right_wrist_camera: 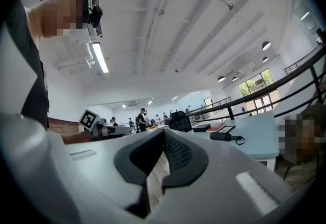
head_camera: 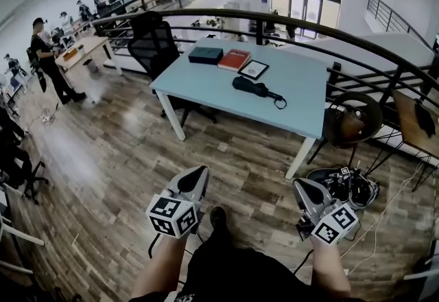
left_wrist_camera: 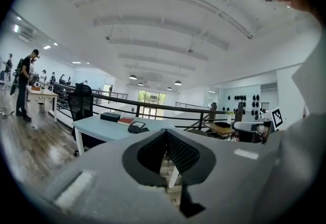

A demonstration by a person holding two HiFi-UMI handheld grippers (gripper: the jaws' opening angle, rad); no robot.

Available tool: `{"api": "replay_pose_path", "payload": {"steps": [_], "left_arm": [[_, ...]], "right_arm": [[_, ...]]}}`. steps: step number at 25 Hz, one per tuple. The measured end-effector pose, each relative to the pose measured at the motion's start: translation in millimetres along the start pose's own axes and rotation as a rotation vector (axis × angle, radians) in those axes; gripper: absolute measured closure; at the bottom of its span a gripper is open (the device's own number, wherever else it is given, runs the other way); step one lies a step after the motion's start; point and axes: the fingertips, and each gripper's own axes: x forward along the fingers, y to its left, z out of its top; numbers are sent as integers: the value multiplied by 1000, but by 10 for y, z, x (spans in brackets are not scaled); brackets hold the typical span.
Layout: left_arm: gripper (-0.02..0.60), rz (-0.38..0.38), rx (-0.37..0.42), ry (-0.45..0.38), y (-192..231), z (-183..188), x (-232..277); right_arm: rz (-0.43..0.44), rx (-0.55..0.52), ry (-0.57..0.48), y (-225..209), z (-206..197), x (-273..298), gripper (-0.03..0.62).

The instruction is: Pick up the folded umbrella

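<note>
The folded black umbrella (head_camera: 255,88) lies with its wrist strap on a pale blue table (head_camera: 302,105), towards the table's near right side. Both grippers hang over the wooden floor, well short of the table. My left gripper (head_camera: 199,171) has its jaws together with nothing between them. So does my right gripper (head_camera: 300,185). In the left gripper view the umbrella (left_wrist_camera: 136,129) shows small, far past the shut left gripper (left_wrist_camera: 165,134). The right gripper view has the umbrella (right_wrist_camera: 222,136) off to the right of the right gripper (right_wrist_camera: 163,132).
On the table behind the umbrella lie a dark box (head_camera: 206,55), a red book (head_camera: 234,60) and a framed tablet (head_camera: 254,69). A black office chair (head_camera: 154,43) stands at its left. A railing (head_camera: 343,33) runs behind, a round stool (head_camera: 353,119) and floor cables (head_camera: 350,184) sit right. People stand far left (head_camera: 48,60).
</note>
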Motion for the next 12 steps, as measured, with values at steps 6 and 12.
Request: {"api": "replay_pose_path", "payload": {"steps": [6, 12], "left_arm": [[575, -36, -6, 14, 109, -77, 401], [575, -68, -11, 38, 545, -93, 1004]], "right_arm": [[-13, 14, 34, -275, -96, 238, 592], [-16, 13, 81, -699, -143, 907, 592]]}}
